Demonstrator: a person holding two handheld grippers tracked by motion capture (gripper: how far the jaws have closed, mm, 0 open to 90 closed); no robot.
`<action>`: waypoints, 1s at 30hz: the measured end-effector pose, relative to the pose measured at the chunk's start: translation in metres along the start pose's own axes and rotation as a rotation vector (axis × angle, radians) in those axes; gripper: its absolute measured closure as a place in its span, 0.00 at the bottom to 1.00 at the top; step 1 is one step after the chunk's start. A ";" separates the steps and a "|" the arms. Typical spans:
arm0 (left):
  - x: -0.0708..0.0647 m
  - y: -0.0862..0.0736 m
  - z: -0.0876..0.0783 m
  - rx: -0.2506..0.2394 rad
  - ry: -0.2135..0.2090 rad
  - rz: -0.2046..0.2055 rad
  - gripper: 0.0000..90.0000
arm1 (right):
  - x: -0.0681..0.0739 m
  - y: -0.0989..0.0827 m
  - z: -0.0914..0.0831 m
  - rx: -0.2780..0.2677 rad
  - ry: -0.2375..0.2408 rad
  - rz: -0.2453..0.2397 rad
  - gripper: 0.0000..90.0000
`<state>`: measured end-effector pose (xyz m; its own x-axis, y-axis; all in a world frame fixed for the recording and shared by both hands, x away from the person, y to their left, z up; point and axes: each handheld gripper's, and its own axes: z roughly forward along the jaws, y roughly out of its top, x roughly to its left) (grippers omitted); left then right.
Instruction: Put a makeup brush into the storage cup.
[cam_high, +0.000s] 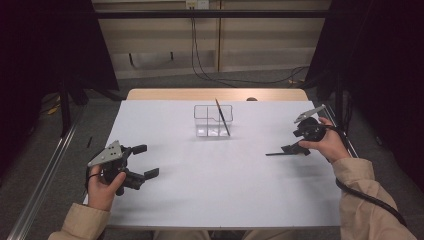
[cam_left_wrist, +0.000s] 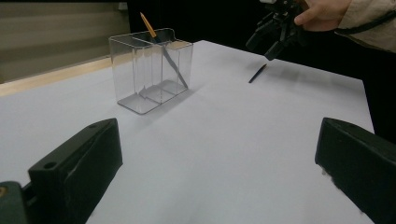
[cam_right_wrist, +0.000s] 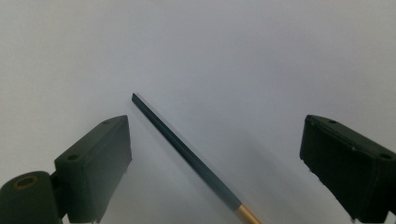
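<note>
Right gripper (cam_high: 296, 148) open, jaws straddling the dark pencil (cam_right_wrist: 187, 158) lying flat on the tabletop (cam_high: 225, 180), lined up for a pinch. Left gripper (cam_high: 142, 161) open, idle, near the front edge.

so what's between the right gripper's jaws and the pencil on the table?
Nothing. In the right gripper view the right gripper has its jaws spread wide, with the pencil lying loose on the bare white table between them, untouched.

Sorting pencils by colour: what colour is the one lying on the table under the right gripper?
The pencil has a dark blue-grey shaft with a golden-tan end, best seen in the right gripper view.
</note>
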<state>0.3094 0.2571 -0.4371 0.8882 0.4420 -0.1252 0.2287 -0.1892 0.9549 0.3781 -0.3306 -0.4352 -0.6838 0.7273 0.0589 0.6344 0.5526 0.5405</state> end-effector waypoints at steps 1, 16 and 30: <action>0.000 0.000 0.000 0.001 0.000 0.001 0.01 | 0.000 0.000 0.000 0.018 -0.001 -0.002 0.09; 0.001 0.000 0.001 0.003 -0.003 0.001 0.01 | -0.002 0.006 0.004 0.188 0.000 -0.062 0.21; 0.000 0.000 0.001 0.002 -0.004 0.002 0.01 | 0.000 0.004 0.010 0.306 0.034 -0.176 0.45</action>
<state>0.3100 0.2566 -0.4374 0.8904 0.4379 -0.1244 0.2279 -0.1922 0.9545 0.3842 -0.3244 -0.4416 -0.8005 0.5991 0.0176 0.5810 0.7683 0.2685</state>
